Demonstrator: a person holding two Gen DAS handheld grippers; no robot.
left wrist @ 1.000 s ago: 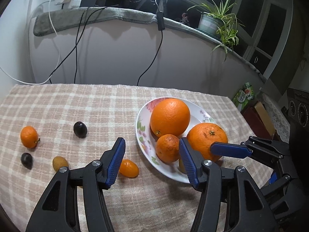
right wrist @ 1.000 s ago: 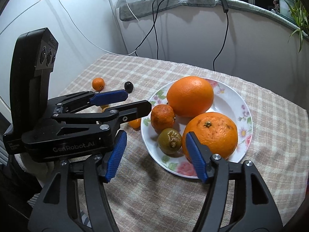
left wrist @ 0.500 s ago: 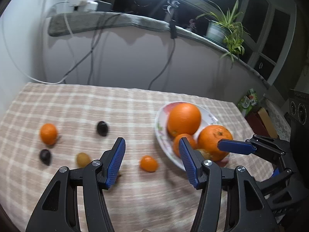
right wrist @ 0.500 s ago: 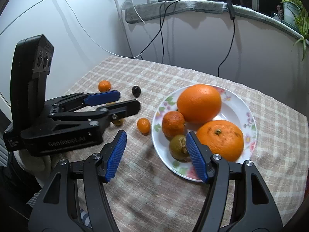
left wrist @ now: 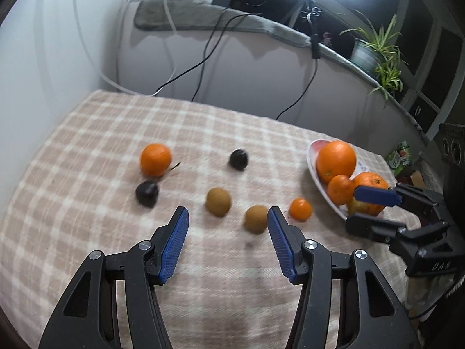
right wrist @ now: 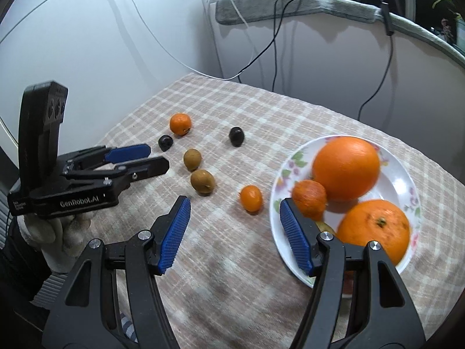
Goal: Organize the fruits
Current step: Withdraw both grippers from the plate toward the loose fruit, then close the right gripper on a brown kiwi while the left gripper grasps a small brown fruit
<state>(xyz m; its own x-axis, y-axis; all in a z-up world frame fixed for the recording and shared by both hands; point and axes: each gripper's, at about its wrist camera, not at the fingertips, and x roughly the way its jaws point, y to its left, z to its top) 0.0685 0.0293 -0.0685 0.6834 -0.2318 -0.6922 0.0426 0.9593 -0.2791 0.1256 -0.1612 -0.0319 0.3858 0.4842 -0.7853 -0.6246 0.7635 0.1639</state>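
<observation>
A checked tablecloth (right wrist: 261,110) carries a floral plate (right wrist: 407,180) holding three oranges (right wrist: 345,167). Both the left gripper (left wrist: 228,232) and the right gripper (right wrist: 235,226) hover above the cloth with jaws spread wide and empty. Six small fruits lie loose left of the plate, among them a kumquat (right wrist: 251,197), two brown fruits (right wrist: 202,181) and two dark ones (right wrist: 236,136).

We read "GenRobot.AI" in pale letters along the black side of the left hand-held gripper (right wrist: 135,161). Beside it sits a small white label whose print is too fine for us to read.
</observation>
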